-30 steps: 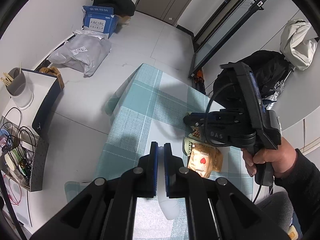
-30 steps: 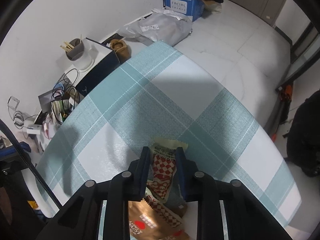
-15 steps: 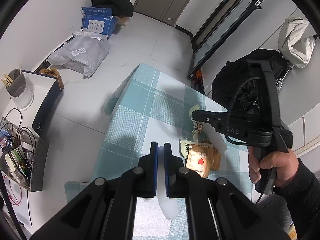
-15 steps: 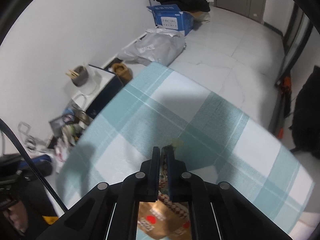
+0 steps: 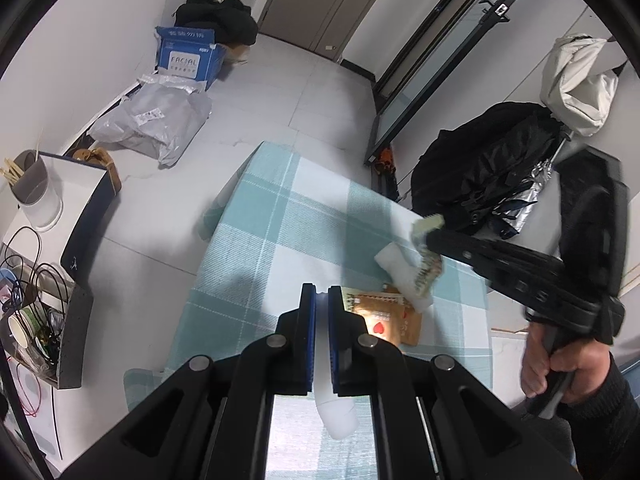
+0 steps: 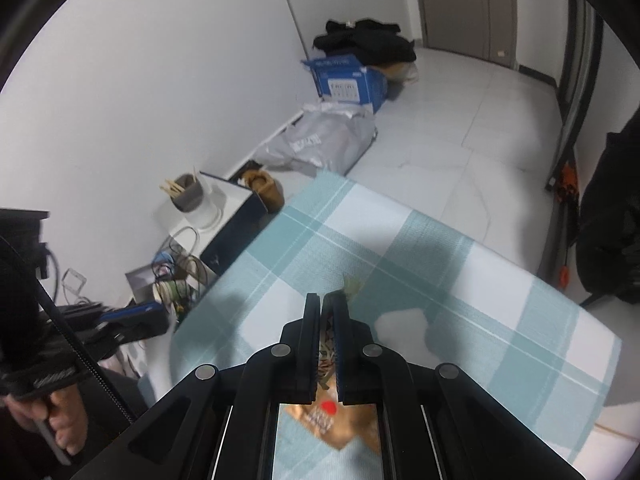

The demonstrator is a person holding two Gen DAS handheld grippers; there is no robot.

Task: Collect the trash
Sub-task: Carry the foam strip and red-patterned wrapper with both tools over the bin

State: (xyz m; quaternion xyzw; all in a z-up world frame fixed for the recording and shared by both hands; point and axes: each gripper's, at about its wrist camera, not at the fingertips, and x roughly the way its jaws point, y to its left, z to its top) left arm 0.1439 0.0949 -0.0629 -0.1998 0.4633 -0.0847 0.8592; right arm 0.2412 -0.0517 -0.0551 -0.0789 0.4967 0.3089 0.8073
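Note:
My left gripper point(image 5: 322, 304) is shut on a white plastic strip point(image 5: 338, 416) that hangs down between its fingers, near the front of the checked table point(image 5: 280, 240). My right gripper point(image 6: 328, 306), also visible in the left wrist view point(image 5: 426, 236), is shut on a red-and-white patterned wrapper point(image 5: 428, 276) and holds it above the table. The wrapper point(image 6: 327, 344) shows between the fingers in the right wrist view. A gold wrapper with a red heart point(image 5: 386, 320) lies on the cloth below, beside a crumpled white piece point(image 5: 398, 266). What exactly the white strip is I cannot tell.
On the floor stand a blue box point(image 5: 188, 58), a grey mail bag point(image 5: 156, 120) and a box topped with a cup of sticks point(image 5: 32, 184). A black backpack point(image 5: 488, 172) and a white bag point(image 5: 576, 80) are beyond the table's right side. A person's hand point(image 5: 560, 368) grips the right handle.
The right gripper's jaws shut on the patterned wrapper and lifted it off the table, up and to the right. The left gripper has kept still, shut on the white strip.

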